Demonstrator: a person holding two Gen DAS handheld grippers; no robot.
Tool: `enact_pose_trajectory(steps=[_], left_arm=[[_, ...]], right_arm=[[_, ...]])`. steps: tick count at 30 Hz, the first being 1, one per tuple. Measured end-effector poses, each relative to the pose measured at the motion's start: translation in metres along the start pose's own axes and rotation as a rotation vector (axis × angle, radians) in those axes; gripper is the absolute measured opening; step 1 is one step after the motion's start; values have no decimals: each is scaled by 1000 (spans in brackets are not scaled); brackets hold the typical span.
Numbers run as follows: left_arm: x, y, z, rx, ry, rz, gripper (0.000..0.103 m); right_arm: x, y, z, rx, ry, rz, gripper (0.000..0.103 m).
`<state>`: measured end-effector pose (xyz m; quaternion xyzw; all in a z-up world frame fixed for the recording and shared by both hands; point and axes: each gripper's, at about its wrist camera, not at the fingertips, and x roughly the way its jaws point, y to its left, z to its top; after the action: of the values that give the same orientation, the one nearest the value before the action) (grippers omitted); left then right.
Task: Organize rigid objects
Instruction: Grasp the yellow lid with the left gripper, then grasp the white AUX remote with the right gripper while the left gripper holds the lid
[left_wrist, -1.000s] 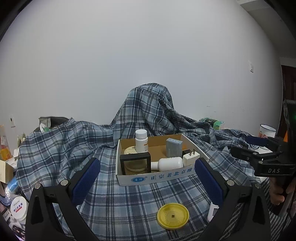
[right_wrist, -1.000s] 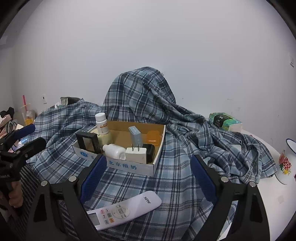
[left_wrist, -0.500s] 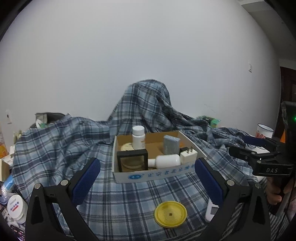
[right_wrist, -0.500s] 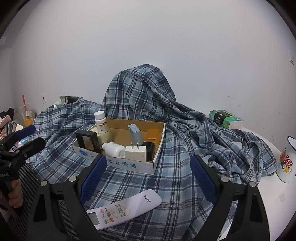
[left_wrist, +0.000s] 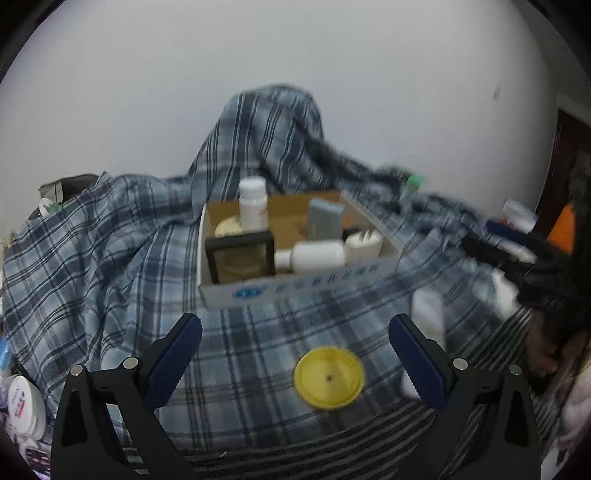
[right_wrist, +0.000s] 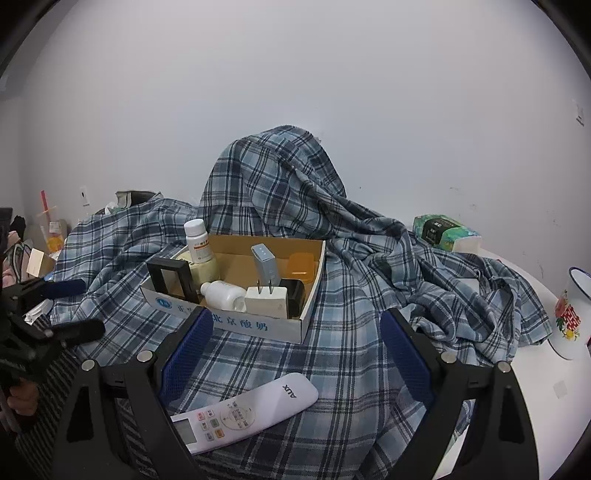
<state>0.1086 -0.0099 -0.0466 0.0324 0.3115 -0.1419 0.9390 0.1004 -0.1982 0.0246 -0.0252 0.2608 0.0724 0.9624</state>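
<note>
A cardboard box (right_wrist: 240, 325) sits on the plaid cloth. It holds an upright pill bottle (right_wrist: 198, 242), a lying white bottle (right_wrist: 224, 295), a plug adapter (right_wrist: 266, 300), a grey block (right_wrist: 264, 263) and a black frame (right_wrist: 169, 277). A white remote (right_wrist: 251, 409) lies in front of it, below my open right gripper (right_wrist: 297, 338). In the blurred left wrist view a yellow lid (left_wrist: 328, 376) lies on the cloth between the blue pads of my open left gripper (left_wrist: 297, 341). The box (left_wrist: 295, 291) stands beyond it and the remote (left_wrist: 428, 321) is at the right. Nothing is held.
The plaid cloth (right_wrist: 354, 258) rises in a hump behind the box. A tissue pack (right_wrist: 445, 233) and an enamel mug (right_wrist: 572, 314) stand at the right on the white table. A white jar (left_wrist: 24, 406) and other clutter sit at the left. The left gripper (right_wrist: 79, 308) shows at the right view's left edge.
The left gripper has tipped downward and moved closer to the yellow lid, so lid and box sit higher and larger in its view. The right gripper has stayed still.
</note>
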Motion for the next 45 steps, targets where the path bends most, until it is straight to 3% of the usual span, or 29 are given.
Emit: enact_pose_trajectory(steps=[2,8,12,13,23,25,28,30,38,41,45], left_arm=[[9,-2,-3,12,52,-23,95],[28,-19,-10,87,182,-107,90],[51,-22,-14,92,304,-110,71],[55,-21,-16,92,323,-113,71],[73,-33,-17,146,404,-109,71],[75,-33,-18,138,413,-102,61],[71,-32,-17,145,385,-89,61],[59,-35,-16,167,322,-90,61],[2,-28,-14,139,-39,-38,61],[-6,-20,-12,99,-89,-18,61],[-9,-7,-9,31,-103,-8,61]], right_arm=[[1,-1,0,4,9,9,91],[1,-5,-1,21,12,11,91],[0,-6,-1,25,15,13,91],[0,-6,-1,26,13,14,91],[1,-8,-3,39,33,16,91],[2,-9,-2,39,33,16,91],[2,-9,-3,43,38,20,91],[2,-12,-3,52,36,32,91],[11,-17,-2,57,103,-17,91],[10,-12,-6,58,156,-30,91],[18,0,-18,97,298,14,91]])
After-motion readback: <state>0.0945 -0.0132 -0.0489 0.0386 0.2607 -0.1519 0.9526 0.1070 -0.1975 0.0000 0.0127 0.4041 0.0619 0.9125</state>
